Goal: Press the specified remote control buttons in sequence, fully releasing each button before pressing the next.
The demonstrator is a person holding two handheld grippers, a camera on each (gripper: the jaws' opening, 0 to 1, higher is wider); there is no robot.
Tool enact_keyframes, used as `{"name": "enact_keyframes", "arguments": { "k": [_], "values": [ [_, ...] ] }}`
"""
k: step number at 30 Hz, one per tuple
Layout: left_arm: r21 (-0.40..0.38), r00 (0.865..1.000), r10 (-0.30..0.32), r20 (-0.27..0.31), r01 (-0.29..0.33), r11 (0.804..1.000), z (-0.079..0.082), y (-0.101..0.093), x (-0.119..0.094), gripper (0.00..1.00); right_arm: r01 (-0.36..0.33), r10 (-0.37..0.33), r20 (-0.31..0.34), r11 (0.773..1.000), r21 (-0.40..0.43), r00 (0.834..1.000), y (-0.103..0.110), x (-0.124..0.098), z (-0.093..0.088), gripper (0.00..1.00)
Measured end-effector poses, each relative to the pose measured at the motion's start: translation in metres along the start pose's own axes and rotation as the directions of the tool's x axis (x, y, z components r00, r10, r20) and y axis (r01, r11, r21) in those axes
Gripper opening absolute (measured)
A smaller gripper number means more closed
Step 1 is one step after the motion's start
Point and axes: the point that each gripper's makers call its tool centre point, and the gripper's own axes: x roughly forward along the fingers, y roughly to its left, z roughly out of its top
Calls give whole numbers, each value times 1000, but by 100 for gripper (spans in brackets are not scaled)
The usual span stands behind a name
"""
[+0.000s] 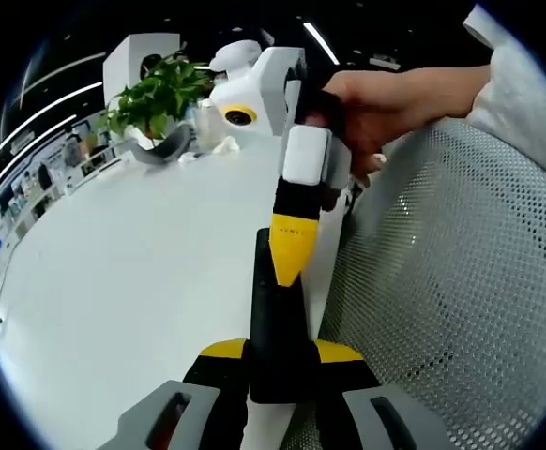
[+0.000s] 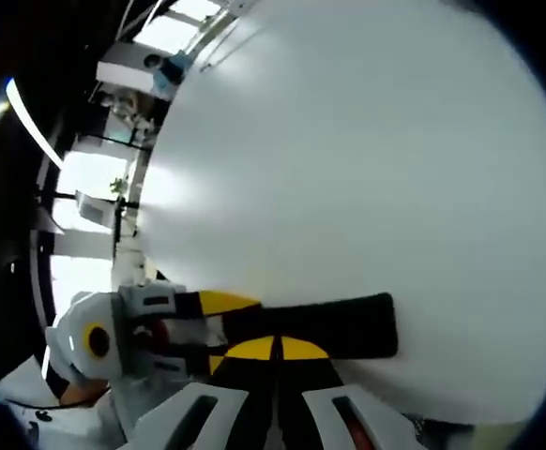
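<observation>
In the left gripper view, the left gripper (image 1: pixel 275 361) has its yellow-tipped jaws closed on the near end of a long black remote control (image 1: pixel 275 309), which runs away from the camera over the white table (image 1: pixel 132 272). The right gripper (image 1: pixel 287 253) comes down from above, held in a person's hand (image 1: pixel 386 103), and its yellow point rests on the remote's top face; from here I cannot tell how its jaws stand. A perforated grey chair back (image 1: pixel 442 281) stands just beside the table edge, and a potted plant (image 1: pixel 156 94) sits at the far end of the table.

In the right gripper view, the right gripper (image 2: pixel 275 349) shows its two yellow jaw tips drawn together, touching the remote where it lies crosswise on the table. The left gripper clamps the remote's left end.
</observation>
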Motion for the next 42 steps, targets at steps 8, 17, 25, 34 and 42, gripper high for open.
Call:
{"name": "enact_keyframes", "arguments": {
  "k": [8, 17, 25, 34, 42],
  "values": [
    [-1, 1000, 0, 1, 0, 1000, 0, 0, 0, 25, -1, 1, 1, 1000, -6, 1000, 4, 1, 0, 0],
    [-2, 1000, 0, 3, 0, 1000, 0, -1, -1, 25, 5, -6, -20, 998, -59, 1000, 7, 5, -3, 0],
    [-2, 1000, 0, 4, 0, 1000, 0, -1, -1, 25, 27, -30, -36, 995, -93, 999, 6, 11, -4, 0],
    [-5, 1000, -1, 6, 1, 1000, 0, -1, 0, 25, 39, -43, -38, 992, -117, 998, 3, 11, -3, 0],
    [-9, 1000, 1, 7, -1, 1000, 0, 0, 0, 25, 69, -74, -22, 983, -170, 997, 3, 12, -2, 0]
  ]
}}
